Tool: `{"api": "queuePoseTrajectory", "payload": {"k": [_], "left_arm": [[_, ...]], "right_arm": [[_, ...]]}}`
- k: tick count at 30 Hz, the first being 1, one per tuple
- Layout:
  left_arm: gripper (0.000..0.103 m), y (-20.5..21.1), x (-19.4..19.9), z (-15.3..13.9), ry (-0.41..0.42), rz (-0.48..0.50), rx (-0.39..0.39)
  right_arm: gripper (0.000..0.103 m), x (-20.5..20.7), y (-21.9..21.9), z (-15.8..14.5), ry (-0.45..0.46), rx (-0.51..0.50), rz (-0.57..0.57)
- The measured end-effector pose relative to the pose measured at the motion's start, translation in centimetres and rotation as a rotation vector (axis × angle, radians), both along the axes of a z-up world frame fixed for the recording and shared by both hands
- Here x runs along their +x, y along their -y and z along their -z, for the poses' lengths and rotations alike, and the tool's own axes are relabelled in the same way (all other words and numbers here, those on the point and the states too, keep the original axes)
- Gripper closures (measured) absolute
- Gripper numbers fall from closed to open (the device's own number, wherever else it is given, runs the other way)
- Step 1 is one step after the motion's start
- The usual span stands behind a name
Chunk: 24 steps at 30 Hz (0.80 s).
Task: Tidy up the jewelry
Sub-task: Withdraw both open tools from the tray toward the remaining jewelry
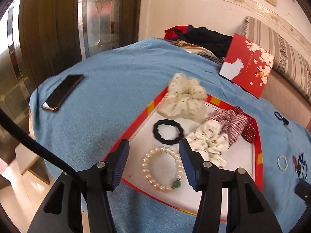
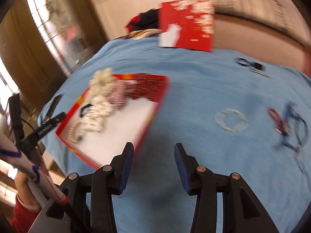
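Already the cream pearl bracelet with a green bead (image 1: 162,169) lies in the shallow red-rimmed white box (image 1: 258,134), near a black scalloped hair tie (image 1: 168,129) and fabric scrunchies. Out on the blue cloth-covered surface (image 2: 194,81), a pale beaded bracelet (image 2: 231,119) looks next; it wants a low, centred pinch across one side of the ring. Both the left tongs (image 1: 154,160) and right tongs (image 2: 154,164) gape wide, holding and touching nothing.

Glossy pearl bracelet (image 1: 162,168); matt blue cloth (image 1: 108,89).
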<state>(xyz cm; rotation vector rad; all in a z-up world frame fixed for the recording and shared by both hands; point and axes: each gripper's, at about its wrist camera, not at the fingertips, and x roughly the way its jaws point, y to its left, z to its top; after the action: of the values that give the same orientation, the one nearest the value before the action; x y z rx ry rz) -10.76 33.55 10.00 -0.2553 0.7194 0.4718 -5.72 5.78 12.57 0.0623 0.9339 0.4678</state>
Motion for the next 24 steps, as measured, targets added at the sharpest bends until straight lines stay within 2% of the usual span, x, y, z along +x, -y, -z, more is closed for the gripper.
{"api": "queuePoseTrajectory", "payload": {"k": [2, 5, 8, 12, 14, 20, 24], "left_arm": [[0.05, 1.4, -0.1, -0.2, 0.002, 0.018, 0.033], [0.05, 4.5, -0.3, -0.9, 0.02, 0.065, 0.126], [0.049, 8.3, -0.6, -1.4, 0.044, 0.145, 0.237], [0.049, 12.9, -1.5, -1.4, 0.043, 0.267, 0.318], [0.049, 14.5, -2.1, -1.4, 0.034, 0.308, 0.317], [0.046, 19.1, -2.6, -1.9, -0.013, 0.461, 0.209], [0.046, 22.0, -2.2, -2.7, -0.017, 0.527, 0.169]], "right_arm": [[0.055, -0.9, 3.0, 0.1, 0.005, 0.0, 0.052], [0.055, -2.3, 7.0, 0.5, 0.009, -0.006, 0.124], [0.055, -3.4, 10.6, 1.0, 0.006, -0.006, 0.187], [0.055, -4.5, 14.4, 1.4, -0.001, 0.003, 0.256], [0.055, -5.0, 15.9, 1.5, 0.006, 0.001, 0.277], [0.054, -6.2, 20.1, 1.8, 0.01, 0.008, 0.349], [0.055, -6.6, 22.2, 2.1, 0.005, 0.021, 0.393]]}}
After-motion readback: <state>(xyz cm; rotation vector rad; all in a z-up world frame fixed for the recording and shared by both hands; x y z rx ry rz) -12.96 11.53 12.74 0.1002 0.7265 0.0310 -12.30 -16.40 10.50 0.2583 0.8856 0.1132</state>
